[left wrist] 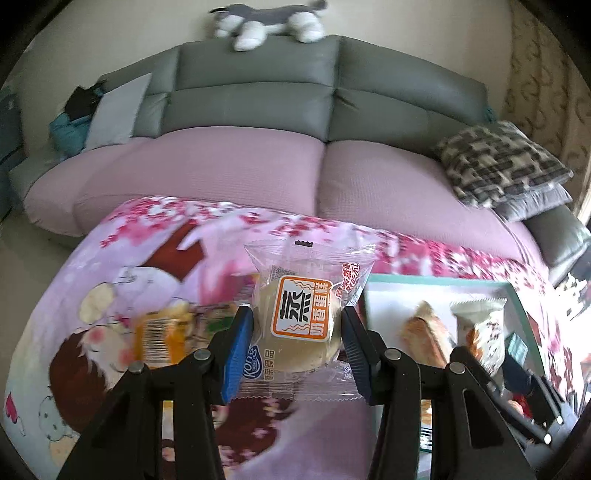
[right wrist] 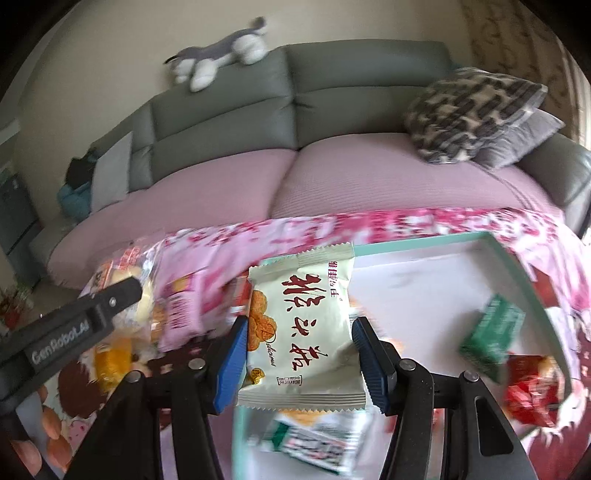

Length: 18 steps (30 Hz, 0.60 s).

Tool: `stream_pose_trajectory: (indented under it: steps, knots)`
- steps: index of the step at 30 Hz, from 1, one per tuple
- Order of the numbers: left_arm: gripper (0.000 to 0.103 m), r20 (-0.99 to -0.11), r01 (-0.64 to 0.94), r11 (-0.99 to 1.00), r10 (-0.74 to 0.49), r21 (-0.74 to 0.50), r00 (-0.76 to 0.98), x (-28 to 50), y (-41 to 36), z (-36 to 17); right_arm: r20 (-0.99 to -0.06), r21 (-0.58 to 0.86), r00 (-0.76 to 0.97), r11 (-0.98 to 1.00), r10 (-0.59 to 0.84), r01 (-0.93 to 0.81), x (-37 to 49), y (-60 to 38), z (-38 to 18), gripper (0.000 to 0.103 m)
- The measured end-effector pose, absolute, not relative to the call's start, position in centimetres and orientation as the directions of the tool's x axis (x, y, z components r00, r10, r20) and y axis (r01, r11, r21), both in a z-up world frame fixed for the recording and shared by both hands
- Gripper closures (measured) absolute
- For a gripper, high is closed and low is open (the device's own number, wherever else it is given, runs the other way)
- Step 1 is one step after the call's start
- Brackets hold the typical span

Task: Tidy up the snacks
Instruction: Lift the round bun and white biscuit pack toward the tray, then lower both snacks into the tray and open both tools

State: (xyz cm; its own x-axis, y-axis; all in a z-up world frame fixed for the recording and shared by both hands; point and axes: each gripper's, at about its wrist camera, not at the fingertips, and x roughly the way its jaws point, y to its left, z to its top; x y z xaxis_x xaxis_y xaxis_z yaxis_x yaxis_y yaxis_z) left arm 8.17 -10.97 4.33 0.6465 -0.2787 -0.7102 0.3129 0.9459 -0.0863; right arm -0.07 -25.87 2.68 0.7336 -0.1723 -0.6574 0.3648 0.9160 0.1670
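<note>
Blue-padded fingers of the left gripper (left wrist: 297,326) clamp a clear-wrapped steamed cake (left wrist: 301,325) above the floral table (left wrist: 110,258); the right gripper (right wrist: 299,358) pinches a cream cracker packet (right wrist: 301,332) over the teal tray (right wrist: 532,273). Best lower each packet flat into bare tray space before letting go.

sofa (left wrist: 258,107), plush dog (left wrist: 266,22), cushions (left wrist: 502,162)

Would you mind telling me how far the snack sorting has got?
Partly done: a green packet and a red packet already lie in the teal-rimmed tray. In hand: the left claw grips a steamed cake, the right claw a cream packet. Left: a yellow packet on the cloth.
</note>
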Motion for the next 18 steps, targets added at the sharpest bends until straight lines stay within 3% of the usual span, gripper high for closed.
stream_pose_trajectory:
  steps: [18]
  knots:
    - [0.053,-0.775,0.443,0.896,-0.259,0.030,0.576,5.9,-20.1,0.5,-0.669,0.191,0.700,0.853,-0.249,0.486,-3.6,-32.7,2.4,0.043]
